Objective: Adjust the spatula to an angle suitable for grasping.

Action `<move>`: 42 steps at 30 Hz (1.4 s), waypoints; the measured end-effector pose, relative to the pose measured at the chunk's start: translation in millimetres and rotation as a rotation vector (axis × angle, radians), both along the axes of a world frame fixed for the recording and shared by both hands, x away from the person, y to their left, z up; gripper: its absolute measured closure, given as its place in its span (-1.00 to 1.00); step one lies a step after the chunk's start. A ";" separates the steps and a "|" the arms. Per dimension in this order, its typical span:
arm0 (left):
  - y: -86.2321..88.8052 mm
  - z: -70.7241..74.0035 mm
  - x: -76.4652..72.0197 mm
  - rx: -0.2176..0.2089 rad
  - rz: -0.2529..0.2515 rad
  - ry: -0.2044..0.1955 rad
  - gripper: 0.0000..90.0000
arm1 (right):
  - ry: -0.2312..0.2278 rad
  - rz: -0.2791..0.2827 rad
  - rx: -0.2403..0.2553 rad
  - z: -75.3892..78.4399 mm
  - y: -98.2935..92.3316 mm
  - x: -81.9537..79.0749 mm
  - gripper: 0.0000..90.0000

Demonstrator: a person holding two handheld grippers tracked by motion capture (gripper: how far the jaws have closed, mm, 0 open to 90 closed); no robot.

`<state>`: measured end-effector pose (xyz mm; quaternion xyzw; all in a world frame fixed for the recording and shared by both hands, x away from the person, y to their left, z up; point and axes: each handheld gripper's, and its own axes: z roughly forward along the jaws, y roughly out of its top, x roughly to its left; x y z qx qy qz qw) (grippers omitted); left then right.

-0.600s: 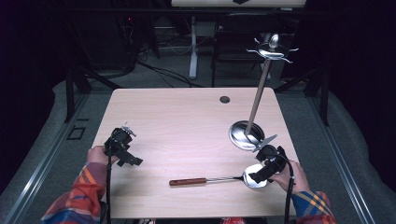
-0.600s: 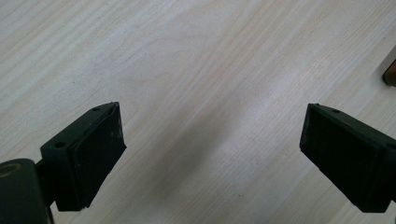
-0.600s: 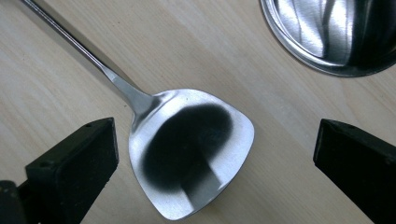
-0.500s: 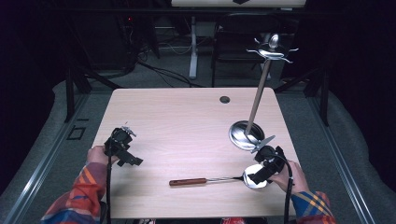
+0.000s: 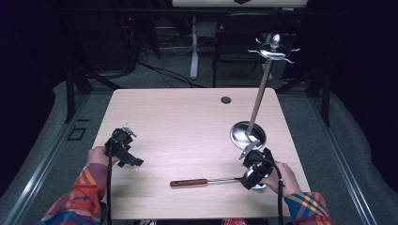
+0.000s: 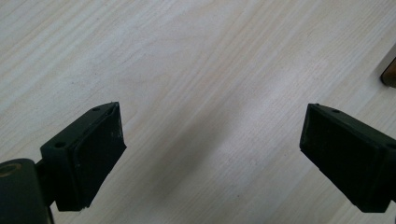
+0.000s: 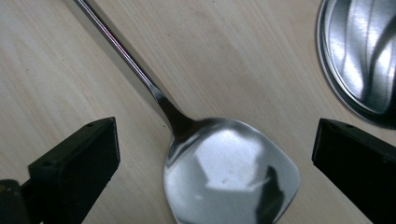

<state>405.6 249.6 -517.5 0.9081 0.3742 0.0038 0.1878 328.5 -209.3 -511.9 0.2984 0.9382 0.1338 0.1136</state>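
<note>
The bench (image 5: 187, 122) is a pale wood top, and the metal stand (image 5: 248, 135) with its round steel base serves as the reference point. Its thin pole rises tilted from the base to a hooked crown (image 5: 273, 50) above the far edge of the bench. A small dark round hole (image 5: 225, 100) lies on the bench surface beyond the base, toward the far edge.

A steel spatula (image 5: 213, 180) lies flat on the bench on the near side of the stand base. Its brown wooden handle (image 5: 188, 182) points away from the base toward the left tongs, well apart from them. In the right gripper view the polished blade (image 7: 229, 172) lies just beside the rim of the stand base (image 7: 359, 60), apart from it.

The right tongs (image 5: 253, 173) are held by the person's right hand (image 5: 279, 176) directly over the blade, near the base. Their jaws stand spread, one on each side of the blade, touching nothing.

The left tongs (image 5: 123, 149), held in the left hand (image 5: 97, 155), sit well apart from the stand at the opposite side of the bench. Their jaws stand spread over bare wood.
</note>
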 end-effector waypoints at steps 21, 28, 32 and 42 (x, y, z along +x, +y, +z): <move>-1.5 -0.2 0.3 0.004 -0.006 0.001 -0.86 | 0.016 0.119 -0.060 -16.9 52.3 9.9 -0.66; -1.1 -0.1 0.2 0.006 -0.006 -0.001 -0.86 | 0.034 0.156 -0.060 -21.9 65.2 13.5 -0.13; -0.7 -0.1 0.2 0.005 -0.005 -0.001 -0.86 | 0.049 0.171 -0.066 -21.4 66.1 14.9 0.00; -0.5 0.3 0.0 0.004 -0.006 -0.001 -0.86 | 0.091 0.228 -0.053 -24.3 68.9 11.3 0.37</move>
